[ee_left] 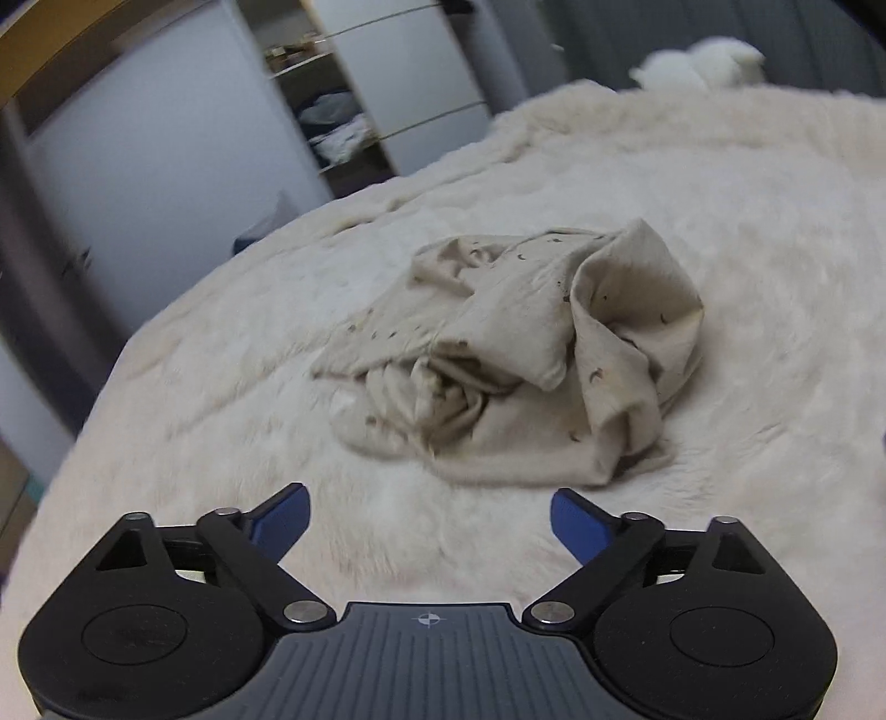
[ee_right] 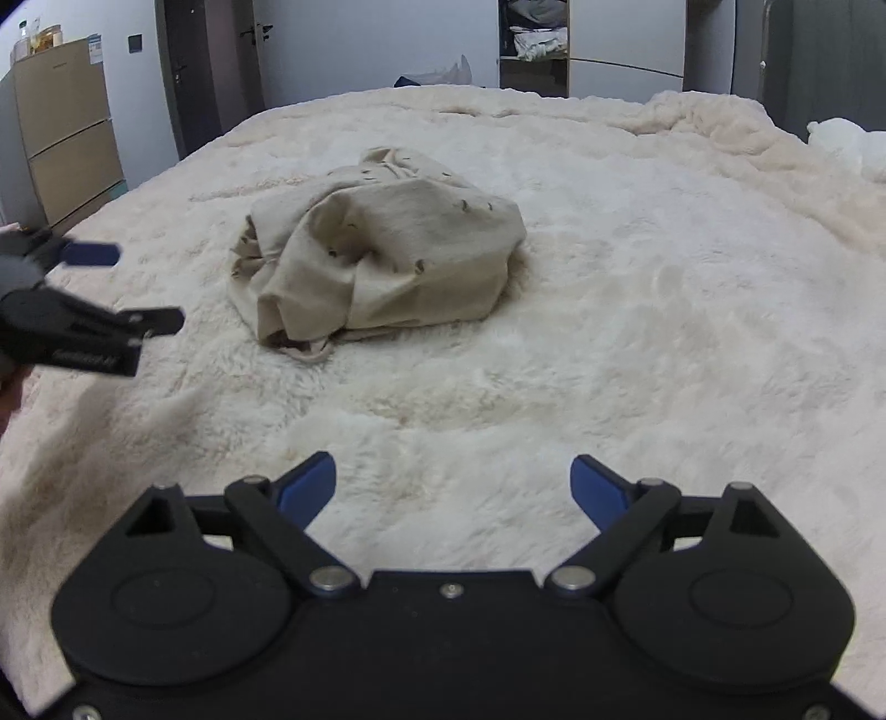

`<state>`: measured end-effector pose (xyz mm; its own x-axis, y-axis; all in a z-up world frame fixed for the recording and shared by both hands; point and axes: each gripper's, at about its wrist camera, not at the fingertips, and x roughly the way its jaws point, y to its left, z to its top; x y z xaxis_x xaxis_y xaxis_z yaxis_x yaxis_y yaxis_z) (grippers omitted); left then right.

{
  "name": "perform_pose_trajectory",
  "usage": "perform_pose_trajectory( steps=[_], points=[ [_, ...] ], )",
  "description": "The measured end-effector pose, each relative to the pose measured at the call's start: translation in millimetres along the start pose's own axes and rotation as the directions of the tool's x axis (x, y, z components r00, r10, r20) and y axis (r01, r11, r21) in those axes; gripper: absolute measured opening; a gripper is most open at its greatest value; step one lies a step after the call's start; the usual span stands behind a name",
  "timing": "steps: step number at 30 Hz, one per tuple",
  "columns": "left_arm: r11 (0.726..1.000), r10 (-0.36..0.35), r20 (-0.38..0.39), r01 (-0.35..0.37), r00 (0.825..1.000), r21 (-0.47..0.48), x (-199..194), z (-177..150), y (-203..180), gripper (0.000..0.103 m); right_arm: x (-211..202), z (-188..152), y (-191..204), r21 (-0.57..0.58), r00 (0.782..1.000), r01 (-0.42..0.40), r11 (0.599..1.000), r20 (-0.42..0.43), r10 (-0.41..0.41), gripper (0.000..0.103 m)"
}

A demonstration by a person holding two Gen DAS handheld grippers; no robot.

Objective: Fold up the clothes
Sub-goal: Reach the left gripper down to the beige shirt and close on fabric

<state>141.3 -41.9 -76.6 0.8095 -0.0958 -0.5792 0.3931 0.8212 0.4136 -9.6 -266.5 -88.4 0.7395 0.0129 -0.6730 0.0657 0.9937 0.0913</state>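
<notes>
A beige garment with small dark marks (ee_left: 515, 354) lies crumpled in a heap on a fluffy cream blanket (ee_left: 747, 232). It also shows in the right wrist view (ee_right: 382, 249). My left gripper (ee_left: 431, 512) is open and empty, just short of the heap's near edge. My right gripper (ee_right: 453, 484) is open and empty, farther back from the heap. The left gripper (ee_right: 147, 288) also shows at the left edge of the right wrist view, open, left of the heap.
The blanket (ee_right: 664, 310) covers a wide bed. A white pillow or soft toy (ee_left: 698, 63) lies at the far end. Wardrobe shelves with folded clothes (ee_right: 534, 41) stand behind the bed. A wooden drawer cabinet (ee_right: 66, 127) and a door (ee_right: 183, 72) are on the left.
</notes>
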Motion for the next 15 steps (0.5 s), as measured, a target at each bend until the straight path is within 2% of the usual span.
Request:
perform_pose_trajectory(
  steps=[4, 15],
  points=[
    [1.0, -0.001, -0.046, 0.003, 0.999, 0.031, 29, 22, 4, 0.084, -1, 2, -3, 0.02, 0.999, -0.041, 0.999, 0.011, 0.04, 0.091],
    [0.986, 0.002, -0.018, 0.001, 1.0, 0.168, 69, 58, -9, 0.078, -3, 6, -7, 0.044, 0.998, -0.062, 0.997, 0.02, 0.061, 0.091]
  ],
)
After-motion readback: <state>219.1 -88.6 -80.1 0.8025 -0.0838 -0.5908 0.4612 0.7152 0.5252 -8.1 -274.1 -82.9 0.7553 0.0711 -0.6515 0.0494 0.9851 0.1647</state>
